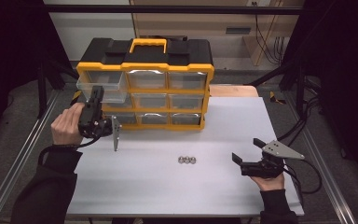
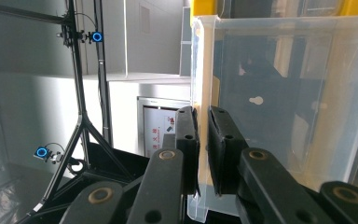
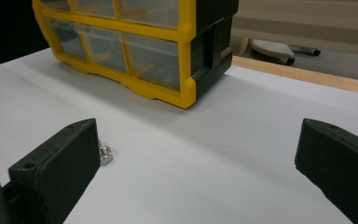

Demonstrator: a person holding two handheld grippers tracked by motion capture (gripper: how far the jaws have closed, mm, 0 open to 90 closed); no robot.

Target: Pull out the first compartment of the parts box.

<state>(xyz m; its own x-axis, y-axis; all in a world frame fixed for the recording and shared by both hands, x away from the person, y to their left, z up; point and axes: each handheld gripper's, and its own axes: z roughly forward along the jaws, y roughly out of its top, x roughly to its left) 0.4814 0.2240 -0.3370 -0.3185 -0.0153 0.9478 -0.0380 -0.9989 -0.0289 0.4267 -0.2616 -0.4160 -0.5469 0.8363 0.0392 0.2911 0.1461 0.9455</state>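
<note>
Meanwhile nuts lie between organizer and right gripper.

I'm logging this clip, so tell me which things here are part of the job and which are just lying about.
In the job: clear drawer, pulled out of the organizer; left gripper clamped on the drawer's wall; three metal nuts; right gripper, open.

Lying about: wooden board behind the white table.

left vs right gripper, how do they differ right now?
The left gripper is raised at the organizer's top-left clear drawer, which is pulled out; the right gripper sits low over the white table. Left is shut on the drawer's wall; right is open and holds nothing, its jaws wide apart. Both have black jaws and are hand-held.
</note>
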